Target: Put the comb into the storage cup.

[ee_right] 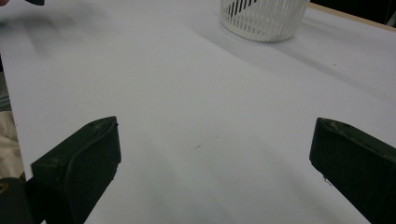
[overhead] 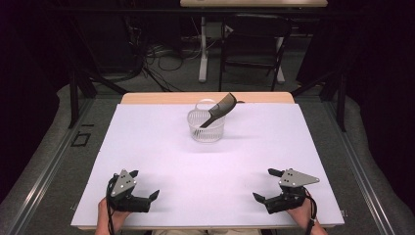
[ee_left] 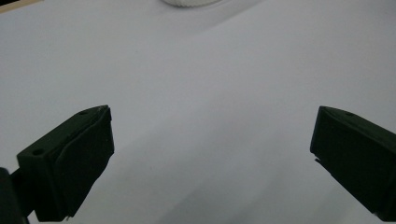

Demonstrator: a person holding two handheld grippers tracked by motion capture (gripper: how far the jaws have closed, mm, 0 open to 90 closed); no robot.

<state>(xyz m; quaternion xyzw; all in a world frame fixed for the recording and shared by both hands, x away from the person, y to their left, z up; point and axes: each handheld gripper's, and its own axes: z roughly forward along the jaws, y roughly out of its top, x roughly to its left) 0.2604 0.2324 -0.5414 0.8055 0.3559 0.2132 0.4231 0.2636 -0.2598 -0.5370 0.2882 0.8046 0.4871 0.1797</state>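
Both grippers, left (overhead: 146,184) and right (overhead: 268,184), rest at the near edge of the bench (overhead: 161,156) with fingers wide apart and empty, well short of the basket (overhead: 206,126) holding the comb (overhead: 220,110); seemingly the start, with a forward reach next.

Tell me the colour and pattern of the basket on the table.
White, with vertical slats; the basket shows best in the right gripper view.

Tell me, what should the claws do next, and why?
Probably the right claw should reach forward toward the dark comb leaning in the white basket. Both claws sit open and empty near the table's front edge, far from it.
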